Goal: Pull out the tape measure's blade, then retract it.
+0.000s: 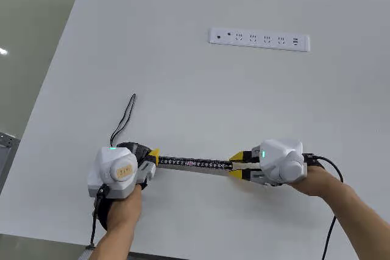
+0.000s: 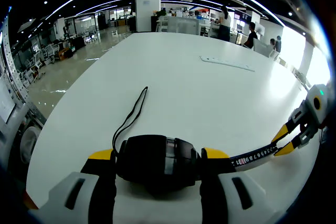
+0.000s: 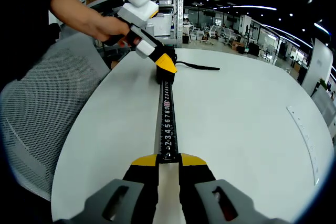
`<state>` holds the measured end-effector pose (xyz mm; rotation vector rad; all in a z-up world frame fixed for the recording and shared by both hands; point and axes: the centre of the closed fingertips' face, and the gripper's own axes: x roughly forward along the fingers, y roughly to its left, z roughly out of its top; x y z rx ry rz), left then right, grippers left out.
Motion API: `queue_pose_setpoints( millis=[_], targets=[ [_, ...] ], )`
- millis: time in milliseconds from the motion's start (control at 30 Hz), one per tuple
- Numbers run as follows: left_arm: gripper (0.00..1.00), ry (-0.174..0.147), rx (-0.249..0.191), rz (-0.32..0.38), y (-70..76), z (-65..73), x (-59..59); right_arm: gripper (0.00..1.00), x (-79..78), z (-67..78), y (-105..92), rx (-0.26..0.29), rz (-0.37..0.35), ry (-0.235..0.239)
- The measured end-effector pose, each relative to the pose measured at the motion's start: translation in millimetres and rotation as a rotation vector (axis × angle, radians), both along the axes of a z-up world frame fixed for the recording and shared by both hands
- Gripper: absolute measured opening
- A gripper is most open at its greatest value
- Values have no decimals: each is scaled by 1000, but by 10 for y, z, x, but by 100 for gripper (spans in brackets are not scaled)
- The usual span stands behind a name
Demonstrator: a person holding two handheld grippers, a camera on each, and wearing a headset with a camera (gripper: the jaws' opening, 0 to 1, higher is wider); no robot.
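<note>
Head view lays everything along one line. The black round tape-measure case [image 1: 135, 150] sits at the near-left of the white table [image 1: 183, 89], clamped between the yellow-tipped jaws of the left hand-held gripper [image 2: 157, 157]. Its dark, white-numbered blade [image 1: 195, 164] runs out rightward to the right hand-held gripper [image 1: 235, 165], whose jaws are pressed together on the blade's free end. I cannot tell whether the blade touches the table or hangs just above it.

In the right gripper view the blade's long axis points straight ahead along the jaws to the case, well apart. Retracting, I judge, means bringing the right hand back along that same line toward the case without twisting the strip. The case looks glossy, with a grey band across its middle. A thin black wrist cord [image 1: 122, 120] trails from it over the table.
</note>
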<state>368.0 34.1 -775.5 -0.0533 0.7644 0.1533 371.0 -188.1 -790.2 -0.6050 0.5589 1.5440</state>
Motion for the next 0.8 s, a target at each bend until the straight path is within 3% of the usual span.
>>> queue_pose_setpoints(
  millis=[800],
  targets=[
    [62,3,-1,-1,0,3,6,12,3,-29,96,-3,0,10]
  ],
)
